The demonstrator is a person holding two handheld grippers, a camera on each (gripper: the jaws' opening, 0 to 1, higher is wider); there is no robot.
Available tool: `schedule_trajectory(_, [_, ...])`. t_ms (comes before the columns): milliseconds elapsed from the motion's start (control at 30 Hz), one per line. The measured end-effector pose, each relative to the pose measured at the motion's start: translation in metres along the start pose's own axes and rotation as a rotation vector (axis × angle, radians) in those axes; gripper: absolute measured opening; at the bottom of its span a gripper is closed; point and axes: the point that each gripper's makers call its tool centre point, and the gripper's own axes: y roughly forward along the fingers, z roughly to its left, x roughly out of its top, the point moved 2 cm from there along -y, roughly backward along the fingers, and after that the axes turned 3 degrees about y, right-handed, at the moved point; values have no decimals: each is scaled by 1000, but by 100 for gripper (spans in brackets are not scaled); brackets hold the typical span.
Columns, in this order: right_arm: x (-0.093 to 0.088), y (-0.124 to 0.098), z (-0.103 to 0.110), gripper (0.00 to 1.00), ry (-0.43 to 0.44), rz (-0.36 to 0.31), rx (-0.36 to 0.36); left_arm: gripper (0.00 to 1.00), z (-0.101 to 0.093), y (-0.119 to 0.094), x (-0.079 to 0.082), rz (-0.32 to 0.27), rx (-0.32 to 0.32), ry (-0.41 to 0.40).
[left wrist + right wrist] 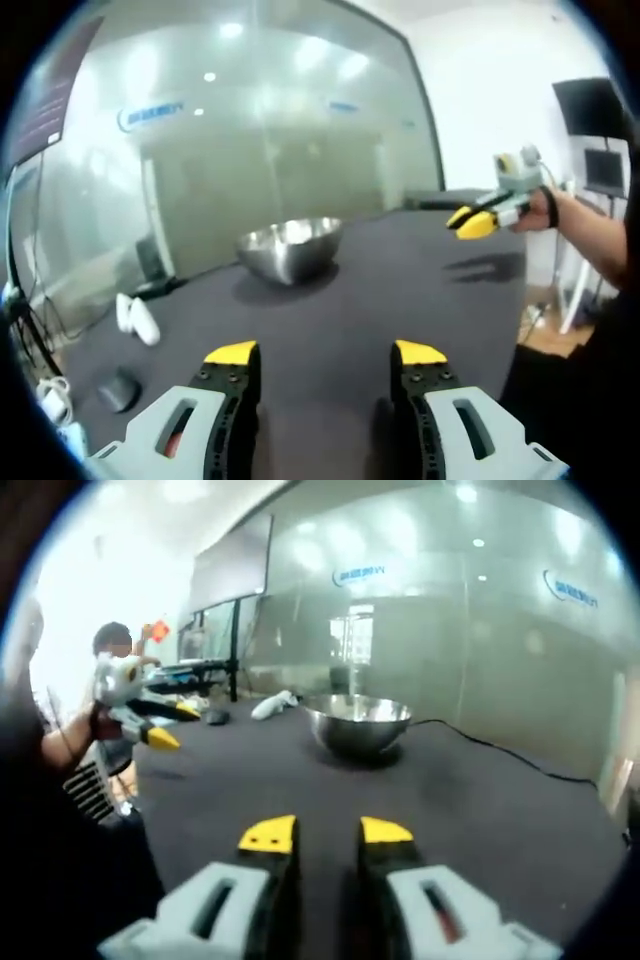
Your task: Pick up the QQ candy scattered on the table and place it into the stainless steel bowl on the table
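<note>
Both hand-held grippers, left hand-held gripper (326,354) and right hand-held gripper (325,833), gape empty before the shiny, rounded stainless steel bowl (290,247).

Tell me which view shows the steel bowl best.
The right gripper view: the bowl sits near the centre, with its rim and outer wall sharp against the dark table. In the left gripper view the bowl stands farther off and left of centre, though its inside shows partly.

A shiny, smooth stainless steel bowl (290,247) sits mid-frame on a matt dark grey table (420,300); a glossy frosted glass wall (250,130) fills the upper left.
</note>
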Motion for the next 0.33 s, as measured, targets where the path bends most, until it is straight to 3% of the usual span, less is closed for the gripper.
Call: schedule_trajectory(333, [-6,3,8,23,-34,26,6,53,-1,1,-2,9,-4,7])
